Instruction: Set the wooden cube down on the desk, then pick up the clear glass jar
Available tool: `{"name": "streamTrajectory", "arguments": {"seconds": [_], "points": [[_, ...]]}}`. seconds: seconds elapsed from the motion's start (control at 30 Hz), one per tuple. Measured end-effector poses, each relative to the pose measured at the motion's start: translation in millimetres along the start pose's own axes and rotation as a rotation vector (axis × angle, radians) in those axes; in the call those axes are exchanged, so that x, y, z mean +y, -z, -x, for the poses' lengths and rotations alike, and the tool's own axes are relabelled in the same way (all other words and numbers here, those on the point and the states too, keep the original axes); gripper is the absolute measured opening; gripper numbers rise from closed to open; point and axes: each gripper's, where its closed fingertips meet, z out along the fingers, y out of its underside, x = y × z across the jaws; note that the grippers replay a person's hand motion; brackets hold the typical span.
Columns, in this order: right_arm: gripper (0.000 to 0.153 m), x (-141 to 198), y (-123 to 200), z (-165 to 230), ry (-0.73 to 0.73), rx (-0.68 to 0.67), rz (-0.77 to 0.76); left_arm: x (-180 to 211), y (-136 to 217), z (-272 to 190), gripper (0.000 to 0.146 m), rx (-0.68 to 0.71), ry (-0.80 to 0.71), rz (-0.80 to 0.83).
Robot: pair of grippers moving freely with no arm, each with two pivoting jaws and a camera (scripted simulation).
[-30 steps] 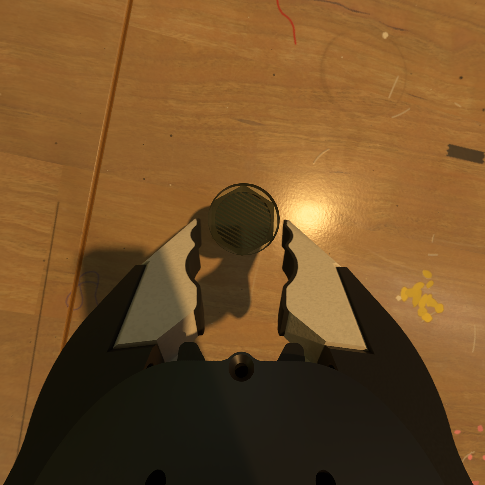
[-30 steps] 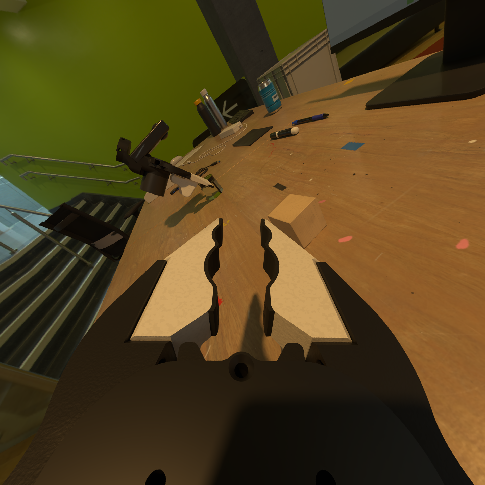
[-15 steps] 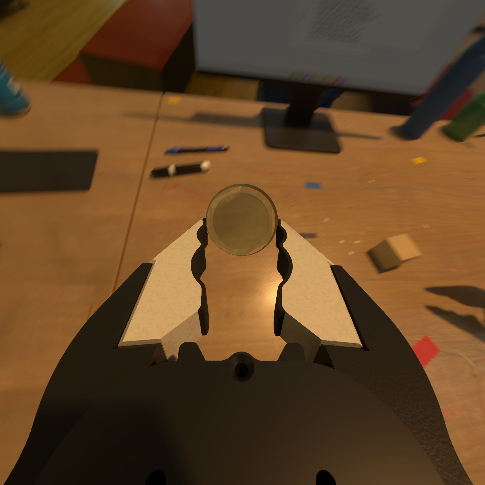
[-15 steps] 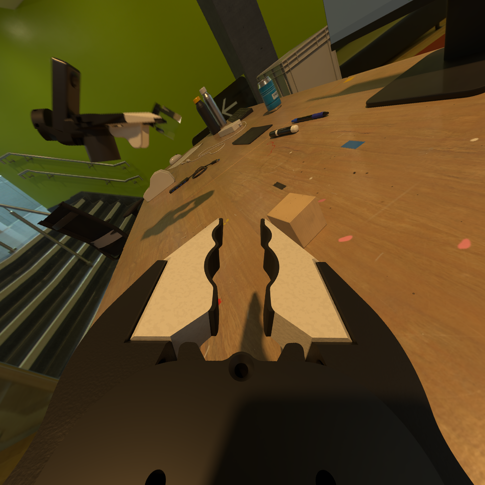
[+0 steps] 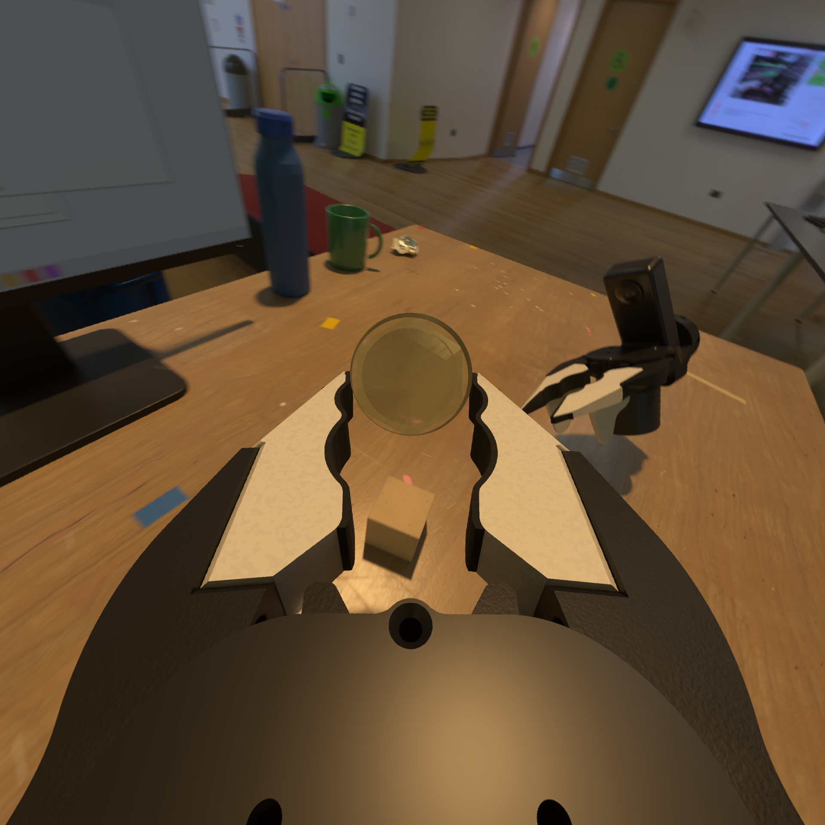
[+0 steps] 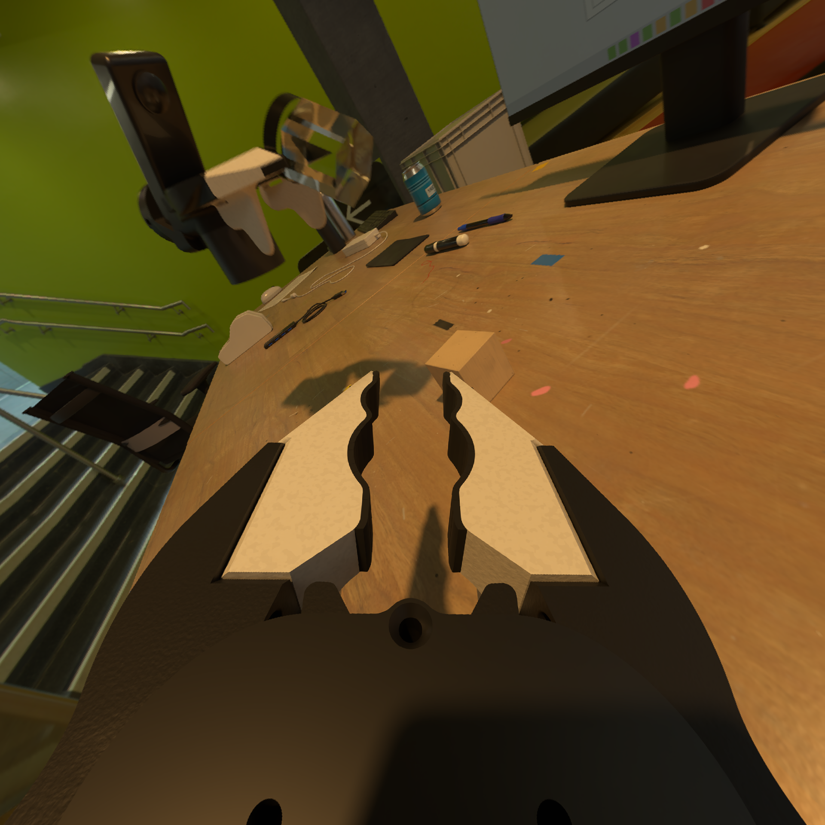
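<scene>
Left wrist view, left to right: monitor (image 5: 102, 134) at far left, blue bottle (image 5: 282, 210) and green mug (image 5: 350, 237) behind, then the left gripper (image 5: 410, 393) with jaws clamped on the jar (image 5: 410, 374), one fingertip on each side wall. Jar seen end-on as a round disc, so long axis points straight ahead along the fingers, roughly level, held clear above the surface (image 5: 714, 513). Cube (image 5: 397, 522) resting on the surface below, between the fingers in view but untouched. Right gripper (image 5: 576, 406) farther right, low over the surface.

Right wrist view: left gripper (image 6: 285, 178) up at left with the jar (image 6: 328, 152) held in the air; right gripper (image 6: 410, 384) with jaws apart and empty; cube (image 6: 473, 357) just past the right fingertip.

Likely handling: glass rigid, smooth, slippery, breakable; light when empty. Best grip across the round side wall near mid-length, firm but not crushing. Both steps look done.
</scene>
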Motion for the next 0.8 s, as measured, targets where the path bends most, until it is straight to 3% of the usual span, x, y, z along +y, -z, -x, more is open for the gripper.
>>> {"name": "streamTrajectory", "arguments": {"seconds": [0.13,0.3,0.8], "points": [[0.028,-3,14,-6,-0.01,0.034,-0.028,22,-40,-9,0.052,0.109,-0.033,0.022],[0.028,-6,28,-12,-0.031,0.067,-0.06,45,-63,-2,0.052,0.181,-0.009,0.029],[0.028,-4,33,-15,-0.038,0.084,-0.064,48,-70,7,0.052,0.138,-0.001,0.039]]}}
